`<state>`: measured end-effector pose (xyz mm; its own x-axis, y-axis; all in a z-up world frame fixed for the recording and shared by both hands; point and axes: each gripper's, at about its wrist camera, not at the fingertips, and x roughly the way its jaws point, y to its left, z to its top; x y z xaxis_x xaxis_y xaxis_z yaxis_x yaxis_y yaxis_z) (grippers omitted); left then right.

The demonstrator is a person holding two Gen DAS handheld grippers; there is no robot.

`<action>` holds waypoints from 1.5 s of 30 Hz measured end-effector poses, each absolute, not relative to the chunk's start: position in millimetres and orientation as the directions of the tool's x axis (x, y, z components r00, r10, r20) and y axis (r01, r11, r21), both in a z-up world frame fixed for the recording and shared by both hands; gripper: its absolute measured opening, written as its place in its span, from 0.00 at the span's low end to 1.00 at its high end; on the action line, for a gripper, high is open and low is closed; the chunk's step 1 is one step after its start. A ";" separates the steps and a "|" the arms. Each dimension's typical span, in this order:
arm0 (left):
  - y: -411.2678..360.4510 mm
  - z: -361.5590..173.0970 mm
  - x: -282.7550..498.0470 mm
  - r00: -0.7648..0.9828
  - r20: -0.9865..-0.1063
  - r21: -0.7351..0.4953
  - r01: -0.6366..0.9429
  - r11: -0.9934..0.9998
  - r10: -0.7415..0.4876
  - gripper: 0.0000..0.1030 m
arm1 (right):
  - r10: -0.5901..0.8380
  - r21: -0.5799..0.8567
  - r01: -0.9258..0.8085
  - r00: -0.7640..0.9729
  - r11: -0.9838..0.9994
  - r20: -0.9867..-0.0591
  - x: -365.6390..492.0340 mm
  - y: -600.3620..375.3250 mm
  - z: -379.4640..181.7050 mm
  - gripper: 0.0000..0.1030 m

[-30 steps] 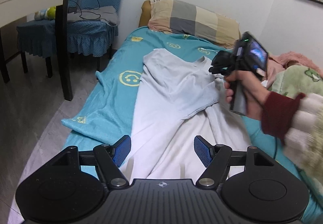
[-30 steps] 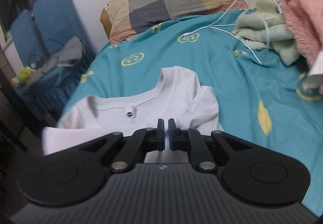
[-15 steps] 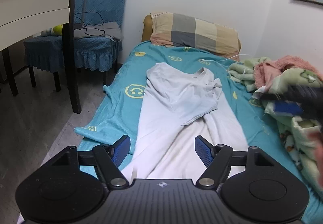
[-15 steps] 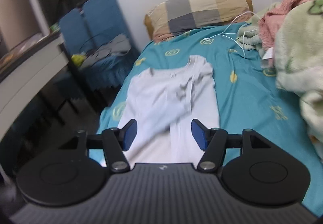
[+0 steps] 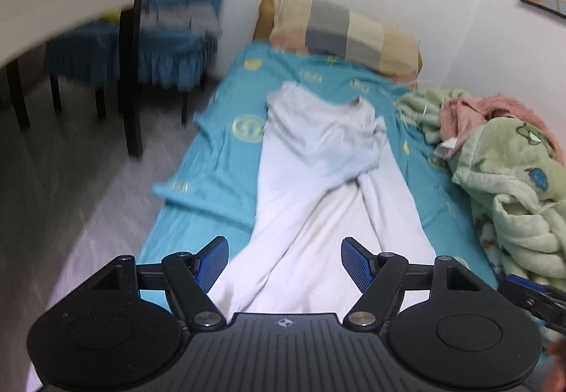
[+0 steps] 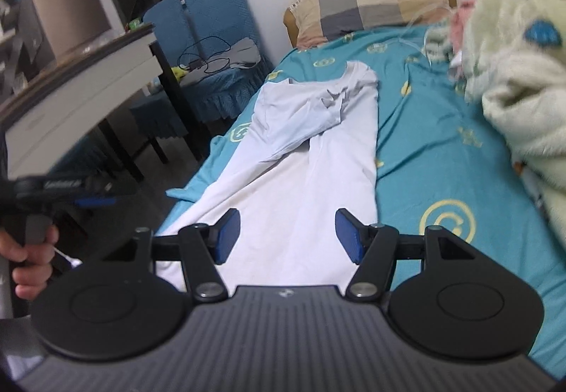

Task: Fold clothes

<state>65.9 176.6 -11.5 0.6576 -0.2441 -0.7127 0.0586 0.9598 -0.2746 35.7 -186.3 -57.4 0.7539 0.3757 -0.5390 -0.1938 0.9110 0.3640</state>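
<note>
Both tools, left [image 5: 283,261] and right [image 6: 287,236], gape empty above the white shirt [image 6: 300,179], whose hem seems hidden.

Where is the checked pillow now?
In both wrist views, the checked pillow lies at the bed's far end against the wall, beyond the white shirt.

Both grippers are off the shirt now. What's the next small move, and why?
Probably bring both open grippers, left gripper and right gripper, down to the near hem of the white shirt. Its sides and a sleeve already lie folded inward, leaving a long strip on the teal sheet to fold toward the collar.
</note>
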 end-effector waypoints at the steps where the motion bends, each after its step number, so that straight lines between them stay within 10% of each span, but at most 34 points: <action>1: 188.6 -13.3 66.0 0.635 -0.727 -0.287 0.066 0.956 -0.262 0.70 | 0.386 0.383 -0.189 0.746 0.904 -0.543 38.1 -188.4 -60.8 0.60; 16: 341.4 -113.0 46.1 0.392 -0.791 -0.490 0.054 0.870 -0.469 0.66 | 0.439 0.476 -0.131 0.646 0.870 -0.624 65.5 -179.0 -87.3 0.60; 21: 329.3 -125.6 44.0 0.292 -0.813 -0.494 0.111 0.862 -0.504 0.47 | 0.444 0.471 -0.137 0.628 0.872 -0.639 71.2 -172.5 -89.8 0.60; 24: 305.4 -116.3 46.0 0.258 -0.858 -0.406 0.190 0.894 -0.444 0.07 | 0.438 0.456 -0.142 0.619 0.879 -0.651 71.6 -167.9 -90.6 0.60; 26: 289.0 -99.9 43.7 0.261 -0.883 -0.329 0.248 0.911 -0.390 0.02 | 0.439 0.454 -0.147 0.620 0.879 -0.650 70.9 -167.8 -88.7 0.60; 37: 130.9 11.1 -4.2 0.366 -0.913 0.057 0.550 0.833 -0.179 0.01 | 0.459 0.474 -0.156 0.622 0.867 -0.635 58.9 -179.6 -84.6 0.60; 45: 21.6 -37.3 -35.1 0.315 -0.940 0.121 0.668 0.734 -0.132 0.01 | 0.475 0.531 -0.114 0.628 0.839 -0.616 55.4 -198.9 -86.6 0.61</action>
<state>-35.1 21.6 -37.3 0.3153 -0.1317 -0.9398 0.6677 0.7345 0.1210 55.4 -198.9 -86.6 0.6279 0.4755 -0.6162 -0.1143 0.8395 0.5313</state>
